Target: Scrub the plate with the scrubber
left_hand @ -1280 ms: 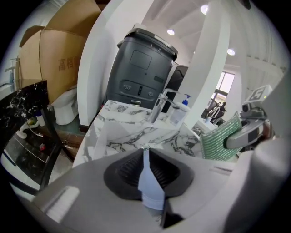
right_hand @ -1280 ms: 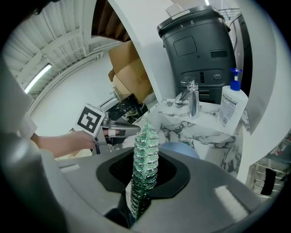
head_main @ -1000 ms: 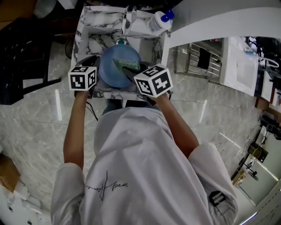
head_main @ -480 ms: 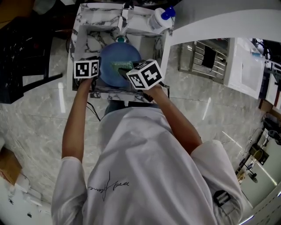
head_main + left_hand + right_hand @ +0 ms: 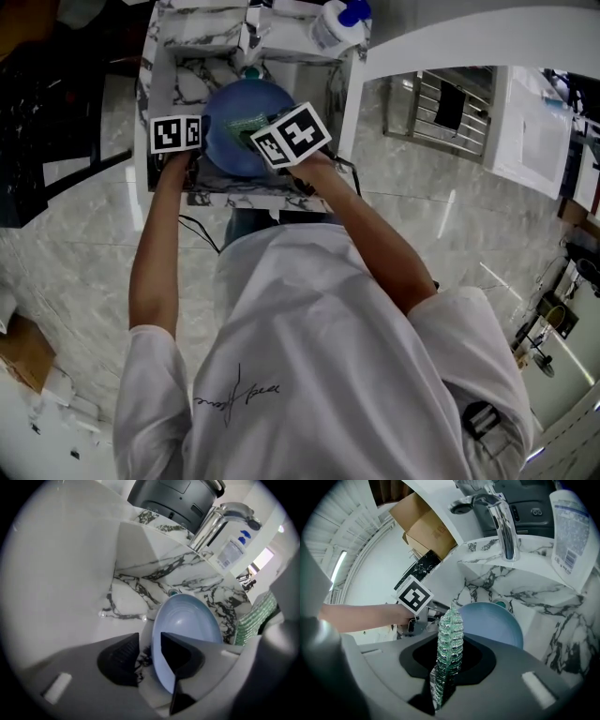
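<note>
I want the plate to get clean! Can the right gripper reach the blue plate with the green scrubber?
Probably yes. The right gripper holds the scrubber close to the plate, whose face looks bare, and the left gripper grips only its rim.

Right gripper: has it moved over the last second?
Yes. In the head view the right gripper, carrying the scrubber, has shifted up-left, away from the sink front rim and further over the plate.
</note>
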The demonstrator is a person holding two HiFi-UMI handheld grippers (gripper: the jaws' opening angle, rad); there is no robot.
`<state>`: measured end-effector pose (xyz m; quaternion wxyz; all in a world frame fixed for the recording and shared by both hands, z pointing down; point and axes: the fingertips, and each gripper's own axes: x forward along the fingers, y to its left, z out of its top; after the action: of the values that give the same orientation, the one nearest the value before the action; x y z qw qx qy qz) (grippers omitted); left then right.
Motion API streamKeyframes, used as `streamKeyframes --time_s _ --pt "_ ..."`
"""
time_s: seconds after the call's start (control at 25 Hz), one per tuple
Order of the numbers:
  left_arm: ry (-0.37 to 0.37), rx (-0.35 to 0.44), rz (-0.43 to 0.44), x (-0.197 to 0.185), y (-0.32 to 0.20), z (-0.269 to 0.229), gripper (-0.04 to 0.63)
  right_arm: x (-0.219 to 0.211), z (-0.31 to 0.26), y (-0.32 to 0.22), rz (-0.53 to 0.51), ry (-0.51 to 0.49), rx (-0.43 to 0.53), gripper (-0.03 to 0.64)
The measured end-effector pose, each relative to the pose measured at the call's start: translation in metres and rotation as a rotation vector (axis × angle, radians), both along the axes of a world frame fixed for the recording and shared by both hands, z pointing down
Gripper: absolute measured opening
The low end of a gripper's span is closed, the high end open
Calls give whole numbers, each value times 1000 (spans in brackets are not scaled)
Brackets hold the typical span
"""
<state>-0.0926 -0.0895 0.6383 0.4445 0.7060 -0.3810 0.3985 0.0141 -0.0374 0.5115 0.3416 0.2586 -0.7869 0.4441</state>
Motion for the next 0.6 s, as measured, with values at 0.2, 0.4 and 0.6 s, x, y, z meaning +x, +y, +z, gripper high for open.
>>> streamKeyframes --time_s 0.2,0.4,0.6 --pt "48 -43 -5 7 6 10 150 0 21 1 -13 24 -48 66" --pt "17 -41 -29 2 4 19 154 0 37 5 -15 43 -84 66" --pt "67 -40 -13 8 6 20 94 -6 47 6 -18 45 -111 66"
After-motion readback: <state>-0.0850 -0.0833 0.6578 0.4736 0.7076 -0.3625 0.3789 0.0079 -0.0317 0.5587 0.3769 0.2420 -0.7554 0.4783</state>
